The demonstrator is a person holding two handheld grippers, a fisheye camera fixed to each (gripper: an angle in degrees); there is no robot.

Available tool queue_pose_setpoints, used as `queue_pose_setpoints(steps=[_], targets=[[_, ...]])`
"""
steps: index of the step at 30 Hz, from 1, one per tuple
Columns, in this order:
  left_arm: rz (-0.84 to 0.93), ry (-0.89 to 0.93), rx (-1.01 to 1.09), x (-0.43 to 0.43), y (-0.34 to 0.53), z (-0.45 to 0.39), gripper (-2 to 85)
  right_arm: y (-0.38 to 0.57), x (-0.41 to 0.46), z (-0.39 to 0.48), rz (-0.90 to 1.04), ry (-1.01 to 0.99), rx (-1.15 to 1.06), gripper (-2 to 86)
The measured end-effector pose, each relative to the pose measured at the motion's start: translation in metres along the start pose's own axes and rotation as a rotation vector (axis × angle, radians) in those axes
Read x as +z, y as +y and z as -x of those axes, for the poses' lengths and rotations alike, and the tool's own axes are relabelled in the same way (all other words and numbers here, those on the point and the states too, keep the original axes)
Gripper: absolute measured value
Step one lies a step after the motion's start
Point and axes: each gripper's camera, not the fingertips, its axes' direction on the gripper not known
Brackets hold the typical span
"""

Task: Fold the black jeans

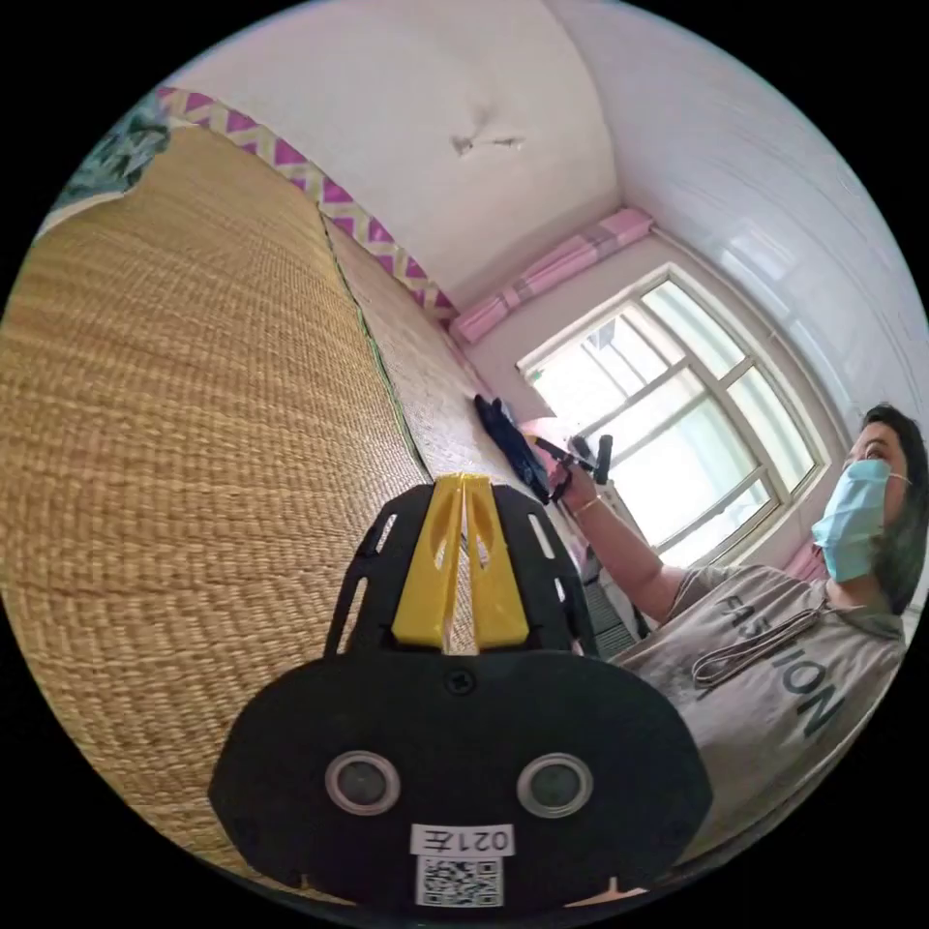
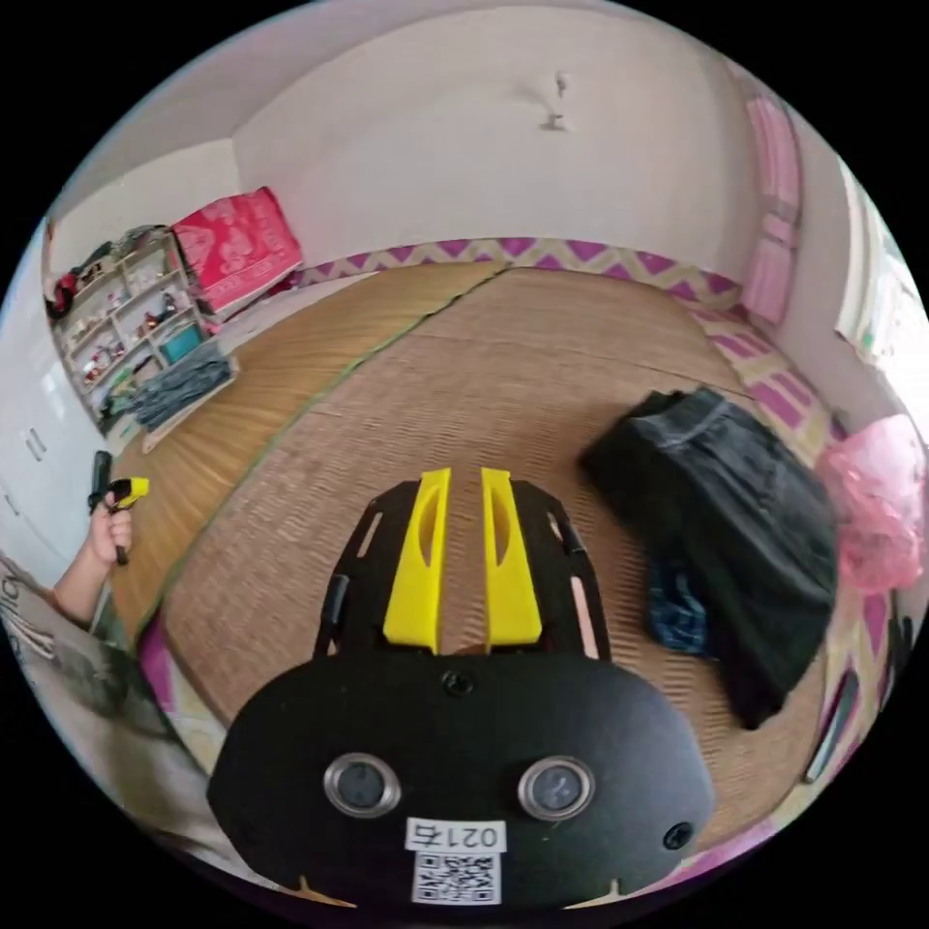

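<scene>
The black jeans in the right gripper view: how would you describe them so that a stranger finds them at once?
Start from the woven straw mat covering the floor and follow it toward the pink plastic bag. Beside that bag lies the dark heap of black denim jeans, with a blue checked cloth peeking out at its edge. It is the darkest, largest item there.

low over mat [image 1: 194, 406], facing each other

woven mat [image 2: 542, 387] | window [image 1: 677, 406] | shelf [image 2: 126, 310] | red blanket [image 2: 237, 242] | pink bag [image 2: 876, 503]
</scene>
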Motion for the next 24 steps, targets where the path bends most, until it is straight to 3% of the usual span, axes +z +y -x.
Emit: queue_pose_setpoints(steps=[2,6,11,17,24], targets=[[0.048,0.045,-0.013,0.006,-0.001,0.006,-0.9,-0.008,0.000,-0.015,-0.013,0.176,-0.040,9.6],[0.052,0.022,-0.037,0.001,0.000,0.012,-0.9,-0.029,0.030,-0.013,0.007,0.318,-0.177,13.6],[0.048,0.016,-0.031,-0.004,0.000,0.015,-0.9,-0.058,0.098,0.008,0.175,0.577,-0.329,13.0],[0.049,0.018,-0.030,-0.010,-0.002,0.020,-0.9,-0.078,0.125,0.014,0.250,0.596,-0.307,8.3],[0.034,0.016,-0.025,-0.019,-0.002,0.025,-0.9,-0.101,0.110,0.017,0.254,0.530,-0.224,13.1]])
